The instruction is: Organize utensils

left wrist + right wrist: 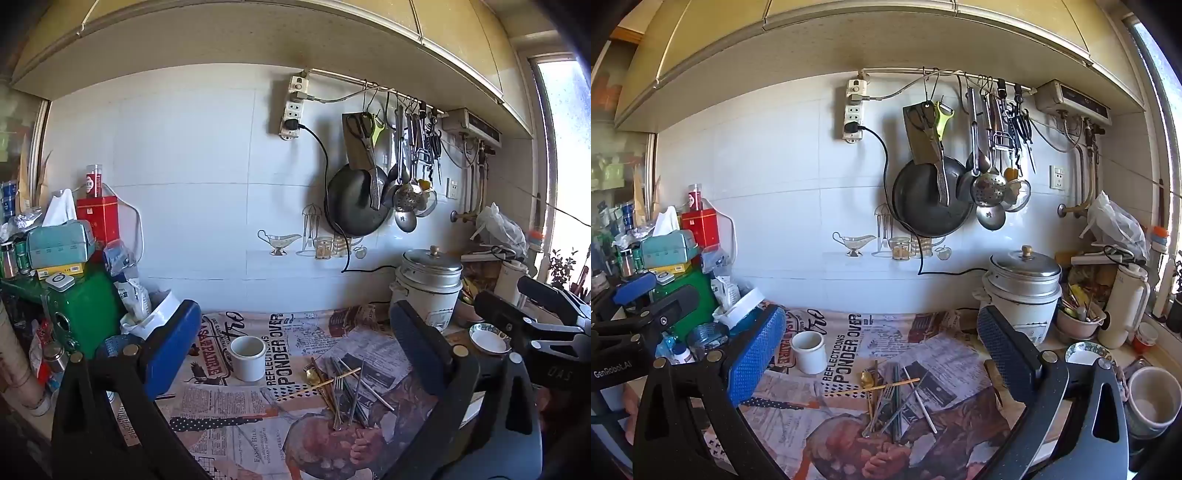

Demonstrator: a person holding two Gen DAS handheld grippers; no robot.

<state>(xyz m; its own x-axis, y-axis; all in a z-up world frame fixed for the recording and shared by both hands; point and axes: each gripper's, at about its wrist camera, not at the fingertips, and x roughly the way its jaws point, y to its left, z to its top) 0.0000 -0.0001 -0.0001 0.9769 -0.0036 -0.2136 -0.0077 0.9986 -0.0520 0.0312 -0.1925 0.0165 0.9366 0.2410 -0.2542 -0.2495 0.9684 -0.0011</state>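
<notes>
Left wrist view centres on the utensils, a loose heap of gold and steel chopsticks, forks and a gold spoon lying crossed over one another on the newspaper-print cloth that covers the tabletop; seen from this camera they sit low at about 6 o'clock, between the two fingers, which suggests the person has lined the tool up on the pile on purpose. The white cup stands upright just beside the heap at its 9 o'clock, mouth up and apparently empty, so it is probably the holder meant to receive the sorted pieces. The left gripper hangs above the cloth with its jaws released to their full spread and nothing between them, a sensible width for coming down over scattered thin metal. In the right wrist view the same utensils lie at 6 o'clock and the white cup at 9 o'clock of them; the right gripper is likewise spread wide and empty, tilted slightly down toward the pile. Farther out, a rice cooker stands at 2 o'clock against the wall, and ladles and a pan hang from a rail at 12 o'clock, well apart from the work. No sorting appears to be done yet.
</notes>
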